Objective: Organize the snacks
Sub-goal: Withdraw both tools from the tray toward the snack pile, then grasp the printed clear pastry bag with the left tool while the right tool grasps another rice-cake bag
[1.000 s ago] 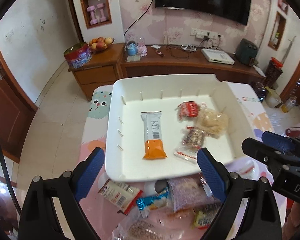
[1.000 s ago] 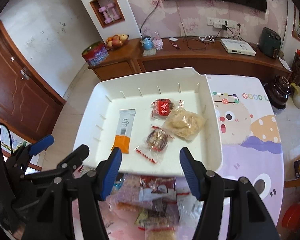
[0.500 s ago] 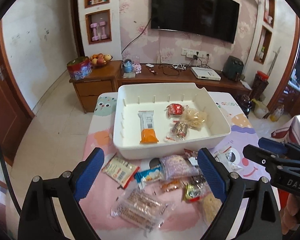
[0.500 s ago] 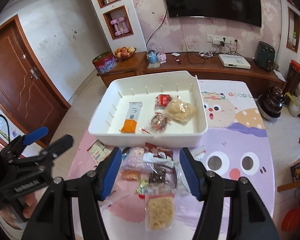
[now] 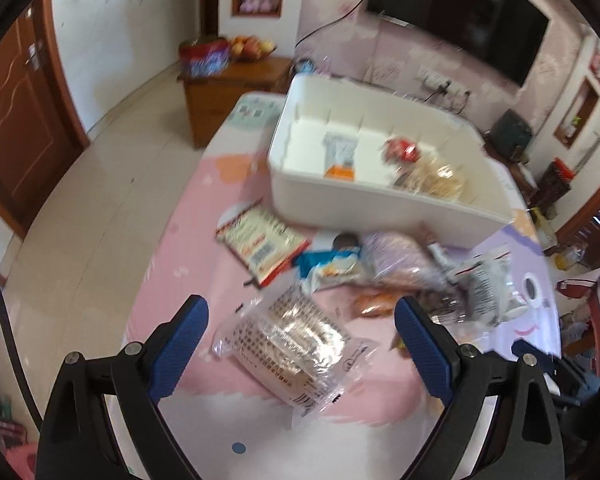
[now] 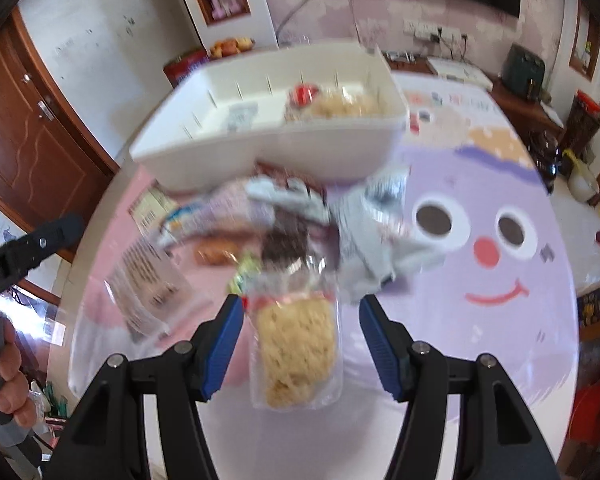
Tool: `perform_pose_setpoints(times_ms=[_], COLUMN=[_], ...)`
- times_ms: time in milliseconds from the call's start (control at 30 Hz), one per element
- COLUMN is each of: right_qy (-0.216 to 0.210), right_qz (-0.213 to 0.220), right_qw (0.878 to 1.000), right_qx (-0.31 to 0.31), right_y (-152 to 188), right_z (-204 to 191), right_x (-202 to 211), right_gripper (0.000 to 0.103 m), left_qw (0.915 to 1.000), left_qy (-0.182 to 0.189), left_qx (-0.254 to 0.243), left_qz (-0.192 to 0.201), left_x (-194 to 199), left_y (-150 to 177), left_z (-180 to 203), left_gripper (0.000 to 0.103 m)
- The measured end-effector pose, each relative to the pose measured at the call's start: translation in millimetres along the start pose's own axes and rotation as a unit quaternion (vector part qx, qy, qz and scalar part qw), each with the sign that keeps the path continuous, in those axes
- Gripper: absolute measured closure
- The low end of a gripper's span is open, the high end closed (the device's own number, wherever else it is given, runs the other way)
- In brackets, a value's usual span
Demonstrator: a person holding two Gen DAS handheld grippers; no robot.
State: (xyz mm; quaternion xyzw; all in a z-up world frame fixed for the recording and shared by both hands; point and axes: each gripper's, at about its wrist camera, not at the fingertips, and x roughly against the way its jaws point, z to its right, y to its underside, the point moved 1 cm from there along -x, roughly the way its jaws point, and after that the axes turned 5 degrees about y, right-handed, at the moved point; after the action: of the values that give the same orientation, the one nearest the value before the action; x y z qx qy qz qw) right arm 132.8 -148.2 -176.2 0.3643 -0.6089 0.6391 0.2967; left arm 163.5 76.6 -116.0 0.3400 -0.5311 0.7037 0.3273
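A white bin [image 5: 364, 204] holds an orange-and-white bar [image 5: 340, 156], a red packet [image 5: 400, 150] and a clear bag of yellow crisps [image 5: 440, 178]. Loose snacks lie in front of it. My left gripper [image 5: 300, 320] is open, its jaws either side of a clear cracker pack [image 5: 284, 340] on the table. My right gripper [image 6: 300, 316] is open around a clear bag of yellow noodle snack [image 6: 296, 352]. The bin also shows in the right wrist view [image 6: 268, 148]. Both views are blurred.
A red-edged flat packet [image 5: 260, 240], a blue packet [image 5: 328, 264], a purple bag [image 5: 400, 260] and a grey-white packet [image 5: 488, 284] lie on the pink and purple cartoon tablecloth [image 6: 480, 240]. A wooden cabinet [image 5: 228, 88] stands behind the table.
Both grippers have pulled back from the bin and dropped low over the loose snacks at the near side of the table. Both stay open.
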Motion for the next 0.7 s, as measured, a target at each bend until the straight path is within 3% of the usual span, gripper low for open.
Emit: perform_pose_setpoints(times_ms=[300, 467, 600, 700], right_qy=[0.007, 0.042, 0.072, 0.072], right_qz=[-0.031, -0.034, -0.01, 0.005], right_qw=[0.999, 0.998, 0.996, 0.996], right_qx=[0.01, 0.031, 0.054, 0.055], right_y=[25, 40, 50, 57], right_z=[-12, -27, -37, -37], right_x=[-42, -57, -57, -54], right_gripper=[0.042, 0.041, 0.041, 0.044], left_qw=[0.9949, 0.9901, 0.9867, 0.9828], left_qy=[-0.062, -0.082, -0.122, -0.15], left_qx=[0.05, 0.081, 0.07, 0.062], left_qz=[-0.061, -0.081, -0.081, -0.087], left_x=[-63, -83, -90, -91], left_y=[11, 18, 19, 21], left_z=[-10, -18, -13, -8], left_gripper=[0.009, 0.007, 0.004, 0.004])
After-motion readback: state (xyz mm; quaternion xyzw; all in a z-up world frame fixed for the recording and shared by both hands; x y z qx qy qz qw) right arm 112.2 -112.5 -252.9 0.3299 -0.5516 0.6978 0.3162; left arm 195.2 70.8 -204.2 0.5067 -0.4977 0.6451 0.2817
